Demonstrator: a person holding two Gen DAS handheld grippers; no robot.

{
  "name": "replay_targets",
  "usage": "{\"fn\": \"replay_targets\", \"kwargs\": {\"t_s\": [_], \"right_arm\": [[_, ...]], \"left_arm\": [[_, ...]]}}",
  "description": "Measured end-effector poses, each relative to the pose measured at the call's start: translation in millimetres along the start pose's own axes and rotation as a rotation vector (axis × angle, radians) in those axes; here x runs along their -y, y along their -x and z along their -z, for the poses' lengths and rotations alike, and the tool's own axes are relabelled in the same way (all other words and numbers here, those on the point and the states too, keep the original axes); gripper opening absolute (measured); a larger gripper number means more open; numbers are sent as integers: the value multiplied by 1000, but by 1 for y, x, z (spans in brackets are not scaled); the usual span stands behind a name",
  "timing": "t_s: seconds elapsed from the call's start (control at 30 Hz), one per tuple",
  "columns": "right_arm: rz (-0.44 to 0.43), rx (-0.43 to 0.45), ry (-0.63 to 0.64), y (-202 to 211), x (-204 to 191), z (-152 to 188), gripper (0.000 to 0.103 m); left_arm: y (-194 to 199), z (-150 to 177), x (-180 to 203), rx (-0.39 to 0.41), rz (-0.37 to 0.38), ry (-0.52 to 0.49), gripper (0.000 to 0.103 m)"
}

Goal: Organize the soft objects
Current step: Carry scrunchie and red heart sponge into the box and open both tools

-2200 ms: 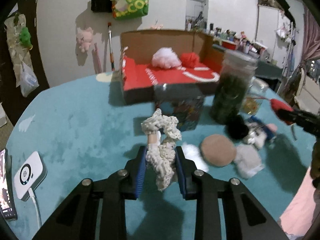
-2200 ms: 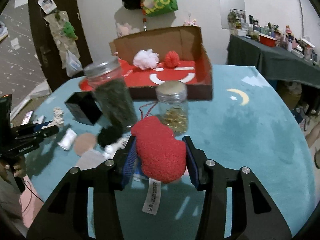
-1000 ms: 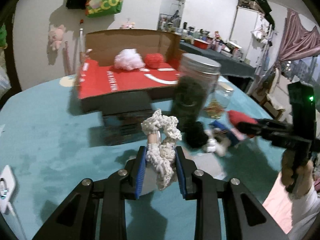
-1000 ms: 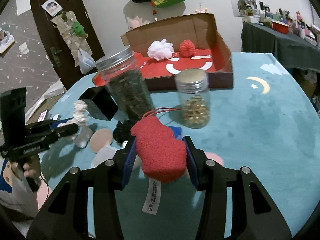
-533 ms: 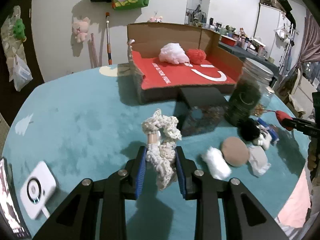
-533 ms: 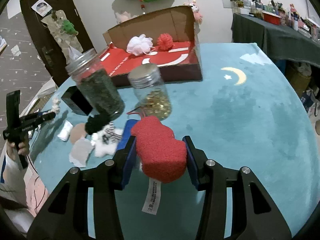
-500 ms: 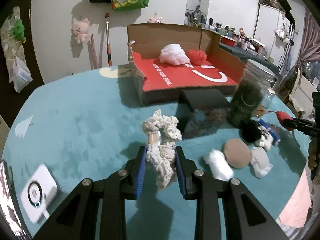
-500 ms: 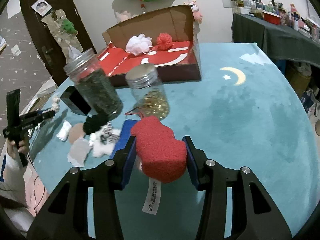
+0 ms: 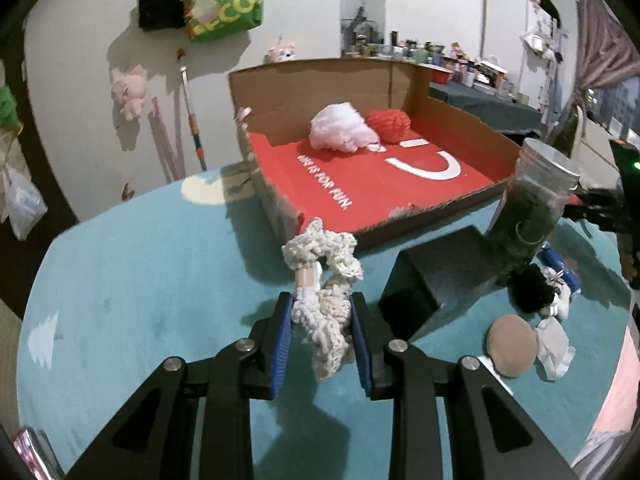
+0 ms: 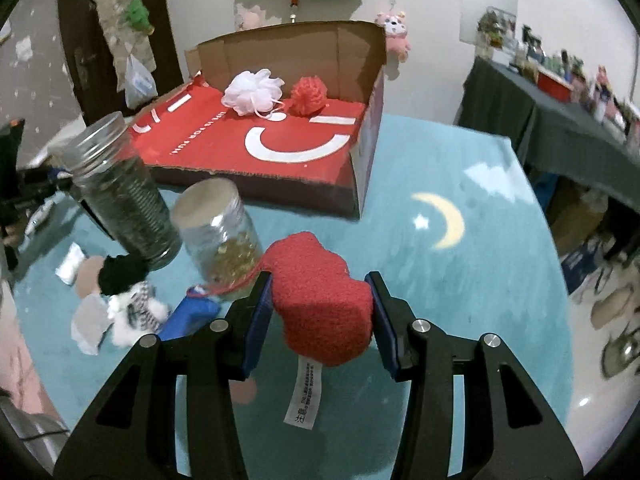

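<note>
Left wrist: left tool (image 9: 322, 316) pinching cream crochet scrunchie (image 9: 324, 276); right tool (image 10: 320, 304) clamped on red plush (image 10: 318, 300), cardboard box (image 10: 340, 184) ahead.

Both claws, loads unchanged, now nearer the red-lined cardboard box (image 9: 372, 184), its interior larger in view

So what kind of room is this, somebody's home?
Probably a lived-in home room: a pink plush toy and a green tote bag hang on the wall, a cluttered side table stands nearby, and a moon-patterned teal tablecloth covers the table.
</note>
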State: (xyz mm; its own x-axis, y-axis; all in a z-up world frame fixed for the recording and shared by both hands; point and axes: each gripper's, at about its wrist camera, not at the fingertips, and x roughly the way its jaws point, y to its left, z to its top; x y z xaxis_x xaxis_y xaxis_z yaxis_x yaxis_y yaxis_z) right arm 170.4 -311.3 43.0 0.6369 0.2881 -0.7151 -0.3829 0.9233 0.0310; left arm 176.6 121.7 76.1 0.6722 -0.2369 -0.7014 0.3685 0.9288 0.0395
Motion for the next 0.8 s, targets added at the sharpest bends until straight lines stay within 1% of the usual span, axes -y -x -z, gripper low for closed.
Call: {"fn": "replay_targets", "kwargs": {"t_s": [0.1, 0.23, 0.3, 0.43, 0.53, 0.67, 0.8], "right_arm": [[8, 10, 28, -2, -2, -12, 44], [3, 39, 55, -1, -5, -31, 44], [-8, 51, 64, -1, -7, -43, 44], [-1, 70, 89, -3, -12, -66, 44], [-4, 79, 93, -7, -16, -86, 44], [-5, 85, 86, -16, -22, -115, 44], [37, 68, 74, -38, -27, -145, 44]], "left_arm": [[0, -12, 4, 7, 20, -30, 30], [0, -30, 11, 21, 20, -61, 30], [-1, -41, 13, 24, 28, -60, 30], [-8, -63, 14, 24, 33, -47, 30], [-20, -83, 15, 5, 29, -25, 30], [-41, -105, 19, -29, 4, -18, 30], [-68, -126, 23, -79, -38, -10, 30]]}}
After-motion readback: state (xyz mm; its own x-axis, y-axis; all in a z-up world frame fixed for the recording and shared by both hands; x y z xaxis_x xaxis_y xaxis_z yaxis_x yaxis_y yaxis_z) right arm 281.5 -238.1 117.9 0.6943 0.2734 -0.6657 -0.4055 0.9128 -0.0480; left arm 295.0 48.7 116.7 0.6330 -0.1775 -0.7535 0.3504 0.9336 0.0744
